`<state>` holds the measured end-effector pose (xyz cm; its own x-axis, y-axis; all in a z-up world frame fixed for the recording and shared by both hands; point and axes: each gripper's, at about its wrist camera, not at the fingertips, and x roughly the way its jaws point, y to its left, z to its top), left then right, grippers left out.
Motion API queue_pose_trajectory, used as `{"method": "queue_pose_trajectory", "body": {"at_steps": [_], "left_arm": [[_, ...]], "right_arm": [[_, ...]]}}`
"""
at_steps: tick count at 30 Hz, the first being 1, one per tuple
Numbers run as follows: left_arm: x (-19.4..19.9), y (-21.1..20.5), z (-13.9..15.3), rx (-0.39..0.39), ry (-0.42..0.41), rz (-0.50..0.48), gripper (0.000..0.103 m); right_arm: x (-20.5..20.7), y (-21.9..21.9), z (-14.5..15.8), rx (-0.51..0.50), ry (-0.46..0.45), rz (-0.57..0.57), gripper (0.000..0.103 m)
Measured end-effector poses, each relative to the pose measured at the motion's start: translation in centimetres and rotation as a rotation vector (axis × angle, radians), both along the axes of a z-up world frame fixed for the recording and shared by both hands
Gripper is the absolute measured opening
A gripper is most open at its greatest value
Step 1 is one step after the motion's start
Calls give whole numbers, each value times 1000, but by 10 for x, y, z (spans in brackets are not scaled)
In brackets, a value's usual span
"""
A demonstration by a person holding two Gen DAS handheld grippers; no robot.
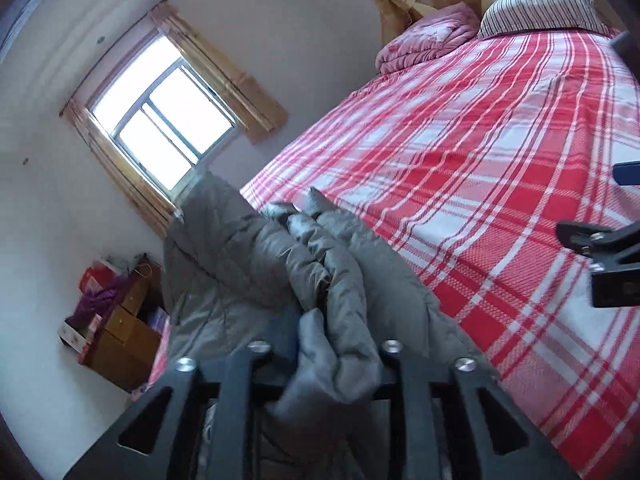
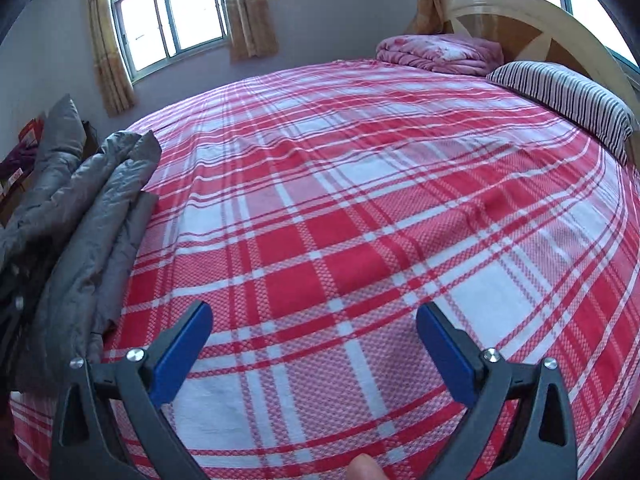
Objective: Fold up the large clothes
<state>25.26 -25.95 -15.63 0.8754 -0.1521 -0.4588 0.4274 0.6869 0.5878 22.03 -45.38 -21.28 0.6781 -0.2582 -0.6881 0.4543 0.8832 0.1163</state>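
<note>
A grey padded jacket (image 1: 256, 264) hangs bunched over the left edge of the bed. My left gripper (image 1: 324, 344) is shut on a fold of it, and the fabric hides the fingertips. In the right wrist view the jacket (image 2: 80, 216) lies at the left edge of the red and white plaid bedsheet (image 2: 360, 200). My right gripper (image 2: 314, 344) is open and empty, its blue pads (image 2: 180, 352) wide apart just above the sheet. Its blue pad also shows at the right edge of the left wrist view (image 1: 628, 174).
A folded pink quilt (image 2: 440, 54) and a striped pillow (image 2: 568, 96) lie by the wooden headboard (image 2: 532, 24). A curtained window (image 2: 168, 12) is in the far wall. Boxes and a wooden cabinet (image 1: 120, 320) stand on the floor left of the bed.
</note>
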Motion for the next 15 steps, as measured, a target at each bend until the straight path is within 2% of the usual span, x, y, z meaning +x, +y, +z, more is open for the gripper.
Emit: {"method": "queue_pose_trajectory", "body": {"at_steps": [1,3,5,7,9,11,12,15], "left_arm": [[-6,5,12,-22,-8,-10,41],[-22,15,38,-71,-57,-38,81],[-35,33,66,-139,-116,-56,98],[-34,49,83,-184,-138,-43,98],[-8,71,96,-205,-155,57,98],[34,99,99,-221,-167,213,98],[67,120,98,-219,-154,342,98],[146,179,89,-270,-72,621,98]], "right_arm": [[1,0,0,-4,1,0,103],[1,0,3,-16,1,0,103],[1,-1,10,-41,-8,-4,103],[2,-2,18,-54,-13,-8,98],[7,-1,32,-77,-17,-3,91],[16,7,55,-115,-23,16,85],[22,13,66,-125,-32,34,83],[47,46,111,-191,-66,98,83]]}}
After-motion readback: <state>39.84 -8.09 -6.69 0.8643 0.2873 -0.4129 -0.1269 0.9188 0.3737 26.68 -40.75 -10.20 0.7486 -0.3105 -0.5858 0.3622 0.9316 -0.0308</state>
